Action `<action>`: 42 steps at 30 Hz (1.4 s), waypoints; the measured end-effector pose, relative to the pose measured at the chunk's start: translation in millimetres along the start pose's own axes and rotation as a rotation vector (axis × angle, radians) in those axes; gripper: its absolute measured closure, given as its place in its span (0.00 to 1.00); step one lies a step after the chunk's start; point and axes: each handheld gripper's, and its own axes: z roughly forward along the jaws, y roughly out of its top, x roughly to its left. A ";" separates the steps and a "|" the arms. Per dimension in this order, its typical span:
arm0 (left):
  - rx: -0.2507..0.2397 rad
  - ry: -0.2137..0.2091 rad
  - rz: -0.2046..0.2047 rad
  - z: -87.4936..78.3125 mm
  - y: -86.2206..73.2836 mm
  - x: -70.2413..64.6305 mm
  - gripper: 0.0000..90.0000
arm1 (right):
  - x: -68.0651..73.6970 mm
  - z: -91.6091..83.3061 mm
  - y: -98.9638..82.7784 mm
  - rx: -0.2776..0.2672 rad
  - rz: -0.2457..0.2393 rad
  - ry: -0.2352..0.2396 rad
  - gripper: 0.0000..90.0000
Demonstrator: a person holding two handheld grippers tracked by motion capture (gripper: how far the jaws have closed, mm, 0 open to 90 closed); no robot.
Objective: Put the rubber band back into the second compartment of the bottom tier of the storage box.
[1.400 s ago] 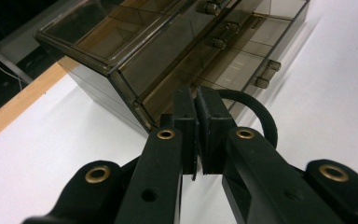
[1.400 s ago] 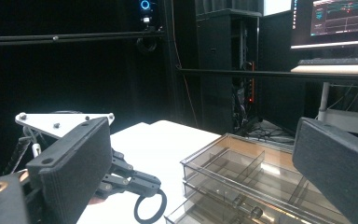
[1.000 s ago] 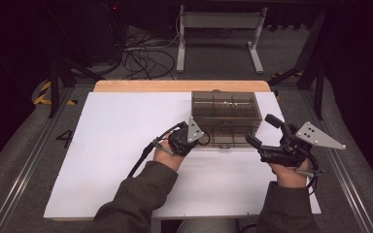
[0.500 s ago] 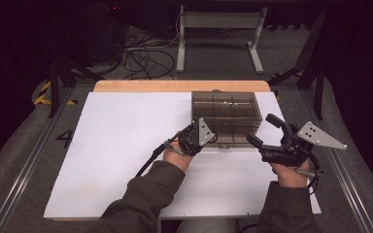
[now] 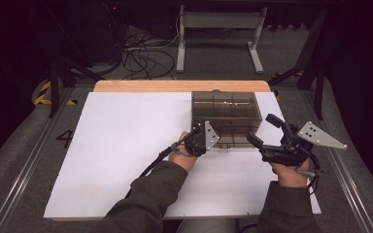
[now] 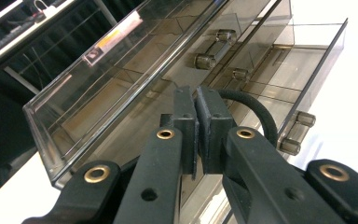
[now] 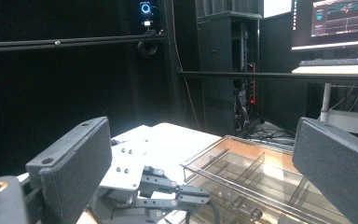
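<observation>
Resting on the white table top (image 5: 116,145), the smoke-tinted clear plastic drawer box (image 5: 226,114) sits toward the far right side, before the pale wooden strip (image 5: 175,86) at the table's far edge. The left gripper (image 5: 209,141) is at the box's near front, jaws pressed together with nothing between them, just beside the small round drawer knobs (image 6: 206,60). The right gripper (image 5: 264,130) hovers near the box's right corner, jaws wide apart and empty
</observation>
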 end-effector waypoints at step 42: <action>0.022 0.047 0.184 30.6 -16.0 -34.0 0.96 | -1.5 0.8 -1.2 0.002 -0.001 0.009 0.07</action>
